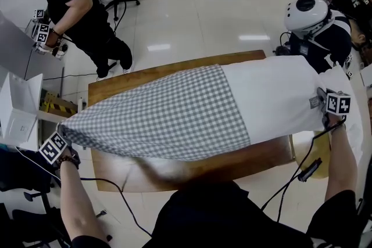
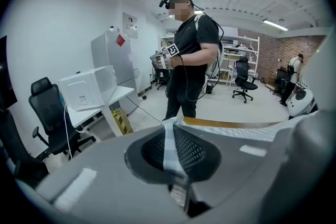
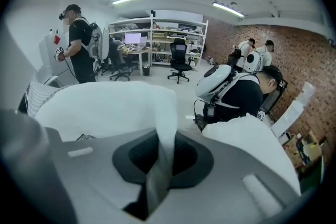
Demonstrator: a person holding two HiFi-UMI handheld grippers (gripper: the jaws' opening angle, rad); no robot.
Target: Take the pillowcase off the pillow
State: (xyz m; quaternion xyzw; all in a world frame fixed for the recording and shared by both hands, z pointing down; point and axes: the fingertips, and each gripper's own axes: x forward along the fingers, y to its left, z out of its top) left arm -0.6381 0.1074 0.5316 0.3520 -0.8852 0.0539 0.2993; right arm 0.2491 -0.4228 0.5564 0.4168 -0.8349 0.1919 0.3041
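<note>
Left tool (image 1: pixel 61 132): clamped on checked pillowcase (image 1: pixel 168 110) corner.
Right tool (image 1: pixel 323 103): clamped on white pillow (image 1: pixel 273 96).
Around: a person (image 1: pixel 81 3) stood beyond the bench (image 1: pixel 192 171).

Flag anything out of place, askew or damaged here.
Nothing damaged or spilled. Only oddity: the checked pillowcase covers just the left part of the white pillow, stretched over the table between the left gripper and right gripper.

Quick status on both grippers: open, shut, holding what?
Left gripper: closed, pinching a corner of the checked pillowcase.
Right gripper: closed, pinching the end of the white pillow.
</note>
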